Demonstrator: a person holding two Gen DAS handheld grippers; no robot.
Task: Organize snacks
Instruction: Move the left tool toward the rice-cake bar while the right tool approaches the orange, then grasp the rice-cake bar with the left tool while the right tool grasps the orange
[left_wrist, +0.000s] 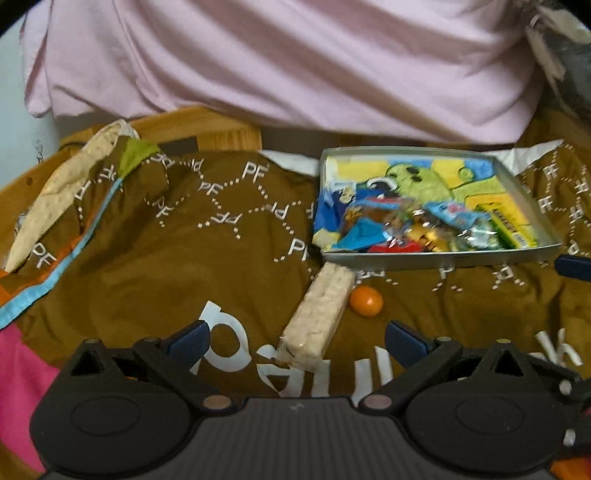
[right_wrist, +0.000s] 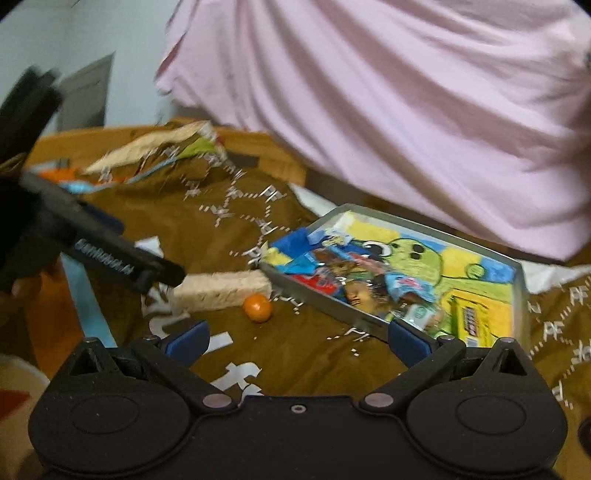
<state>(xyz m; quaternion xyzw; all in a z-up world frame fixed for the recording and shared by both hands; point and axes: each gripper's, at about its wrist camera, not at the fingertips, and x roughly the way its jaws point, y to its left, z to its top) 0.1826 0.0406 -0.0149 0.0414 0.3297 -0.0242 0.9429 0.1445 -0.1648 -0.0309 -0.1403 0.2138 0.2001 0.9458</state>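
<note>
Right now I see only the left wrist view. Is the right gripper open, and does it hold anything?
Observer: The right gripper is open, with nothing between its fingers. It points toward the near wall of the tin tray.
Operator: How does my left gripper stand to the rice bar?
Observer: From the side, one finger of the left gripper reaches the end of the rice bar. I cannot tell whether it touches.

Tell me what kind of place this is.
Probably a room in a home, not a shop or lab. A wooden table is draped with a brown printed cloth, a cartoon-printed tin tray holds snack packets, and a person in a pink shirt sits close behind it.
</note>
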